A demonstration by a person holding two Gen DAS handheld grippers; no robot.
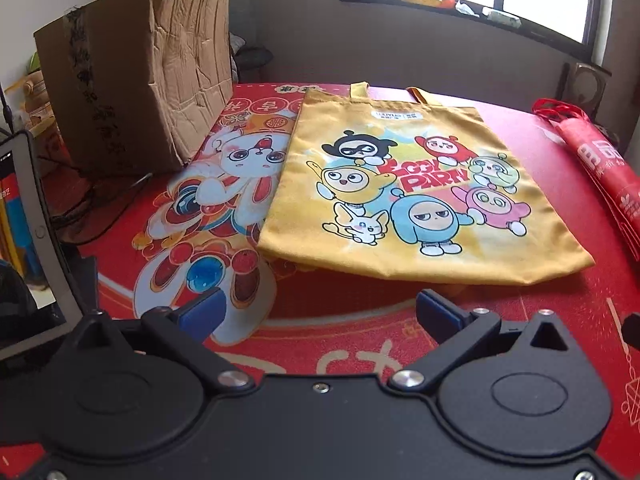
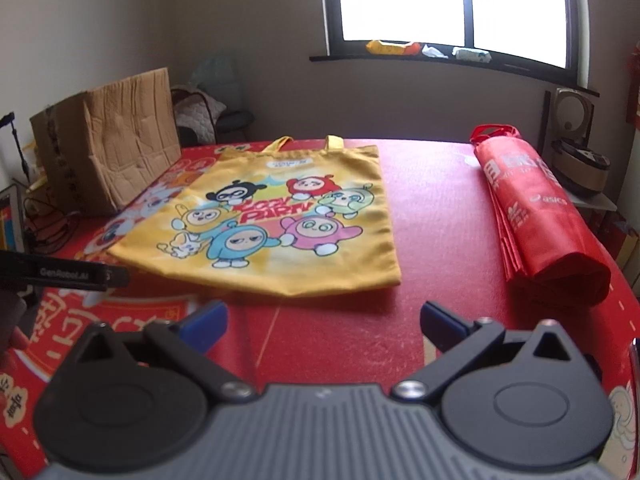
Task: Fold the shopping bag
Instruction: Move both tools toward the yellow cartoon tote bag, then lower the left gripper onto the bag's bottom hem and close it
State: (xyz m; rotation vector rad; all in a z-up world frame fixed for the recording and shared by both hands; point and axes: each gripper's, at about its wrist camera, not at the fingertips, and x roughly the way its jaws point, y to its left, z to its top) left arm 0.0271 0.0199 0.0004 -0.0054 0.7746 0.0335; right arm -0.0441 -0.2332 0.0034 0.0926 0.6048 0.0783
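A yellow shopping bag (image 1: 420, 188) (image 2: 276, 216) printed with cartoon figures lies flat and unfolded on the red table cover, its two handles pointing away toward the window. My left gripper (image 1: 320, 312) hovers open just short of the bag's near edge, its blue pads wide apart with nothing between them. My right gripper (image 2: 322, 322) also stands open, a little nearer than the bag's bottom right corner and empty. The side of the left gripper (image 2: 64, 274) shows at the left edge of the right wrist view.
A battered cardboard box (image 1: 140, 80) (image 2: 108, 148) stands at the back left. A folded red bag (image 1: 600, 172) (image 2: 536, 216) lies at the right. A tablet (image 1: 24, 240) leans at the left edge, with cables beside it. Bare red table cover (image 2: 432, 208) separates the two bags.
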